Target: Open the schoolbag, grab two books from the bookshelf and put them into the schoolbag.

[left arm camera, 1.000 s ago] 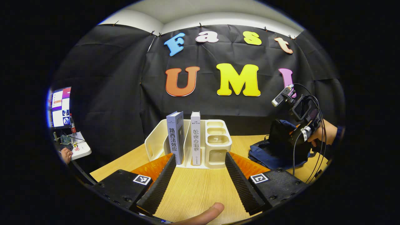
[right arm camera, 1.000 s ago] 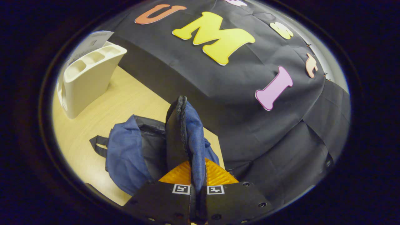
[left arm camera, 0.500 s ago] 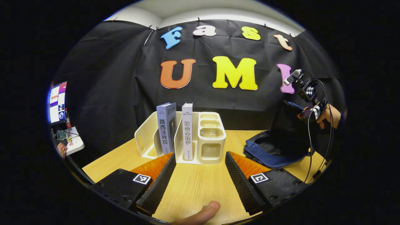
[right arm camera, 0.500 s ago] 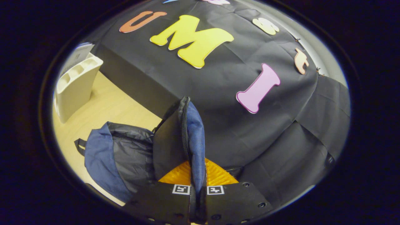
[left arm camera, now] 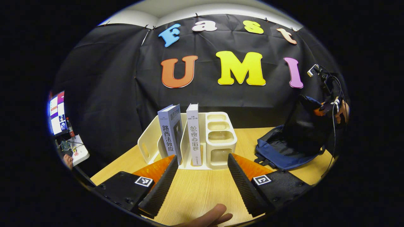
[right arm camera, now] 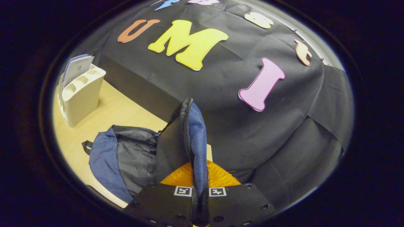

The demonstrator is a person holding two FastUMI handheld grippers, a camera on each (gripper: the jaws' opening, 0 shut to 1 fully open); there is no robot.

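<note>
Presently, the left hand-held gripper (left arm camera: 199, 176) hovers low over the wooden counter (left arm camera: 199, 192) with its two black ribbed fingers spread wide and nothing between them. Directly ahead of it stands the cream bookshelf (left arm camera: 189, 140), an upright divider rack with small open cubbies at its right end. Two books stand upright in its slots: a grey-blue book (left arm camera: 170, 134) on the left, leaning slightly, and a white book (left arm camera: 193, 134) just beside it on the right, spines facing the camera. A fingertip (left arm camera: 210, 217) shows at the bottom edge of the left gripper view.

Right of the bookshelf, the blue schoolbag (left arm camera: 288, 143) lies on the counter, apart from the rack. Its front flap (left arm camera: 311, 123) is raised upright by the right hand-held gripper (left arm camera: 322, 108), held by a hand (left arm camera: 342, 112) at the far right edge.

From the right gripper view, the right hand-held gripper (right arm camera: 199, 184) is clenched on the flap (right arm camera: 192, 138), both fingers pressing the blue fabric and its zipper edge between them. The schoolbag (right arm camera: 123, 157) is open below, its grey lining exposed. The bookshelf (right arm camera: 80, 94) stands at the far left on the counter (right arm camera: 116, 113), well apart from the bag.

A monitor (left arm camera: 56, 112) and a small side table (left arm camera: 77, 151) sit at the left edge of the left gripper view.
</note>
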